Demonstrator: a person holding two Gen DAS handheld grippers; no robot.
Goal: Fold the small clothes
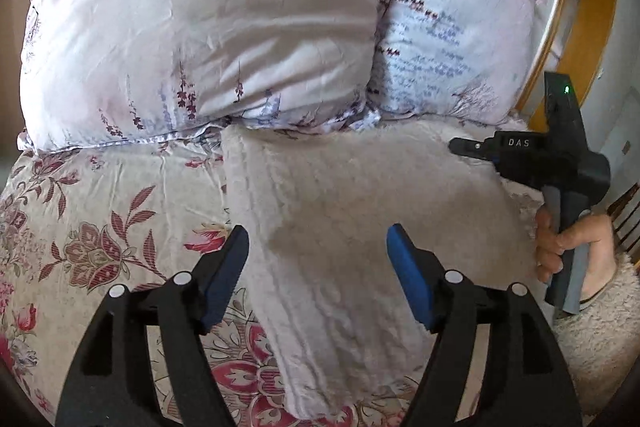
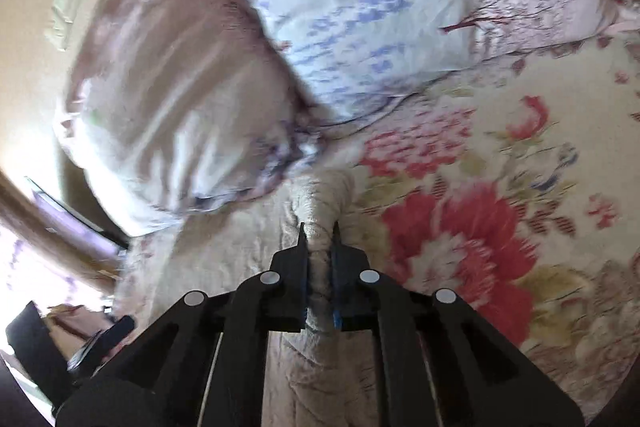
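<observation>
The bed takes up nearly everything here, its floral sheet spread flat and two plump pillows stacked against a curved wooden headboard at the far end. Across the sheet lies the pale fleecy garment, the small piece to be folded; its long axis runs from the pillows back toward the person, a narrower leg or sleeve trailing down between the arms of the left gripper. That gripper hovers just above the near end with its blue pads wide apart and nothing between them. The right gripper sits off at the garment's right edge, nearer the pillows, its jaws pinched tight on a bunched ridge of the same fleece. So the cloth stretches away from the left tool and toward the right one, and I'd judge the fold turns on carrying that held edge across the long axis while the free gripper, closer to the trailing end, catches or steadies it. A cream wall and a bright window show beyond the bed.
</observation>
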